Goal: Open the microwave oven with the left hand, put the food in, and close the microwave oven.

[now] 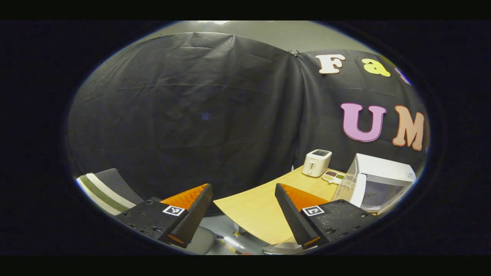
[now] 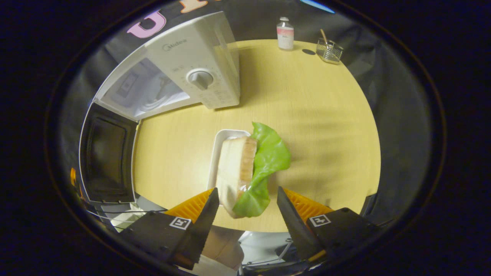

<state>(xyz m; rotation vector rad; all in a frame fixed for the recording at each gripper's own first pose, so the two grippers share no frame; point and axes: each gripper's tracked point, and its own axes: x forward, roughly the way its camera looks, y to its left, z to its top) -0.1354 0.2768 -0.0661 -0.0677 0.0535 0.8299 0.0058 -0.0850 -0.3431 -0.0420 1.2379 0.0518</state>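
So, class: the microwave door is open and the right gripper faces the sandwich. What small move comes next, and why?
Probably ease the right gripper forward and close on the sandwich on its white tray. Its fingers stand open either side of the near end, not pressing, and the microwave door already hangs open.

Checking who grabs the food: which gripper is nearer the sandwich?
Right. The right gripper is open with the sandwich just ahead of its fingertips; the left gripper is open off the table edge, facing the wall.
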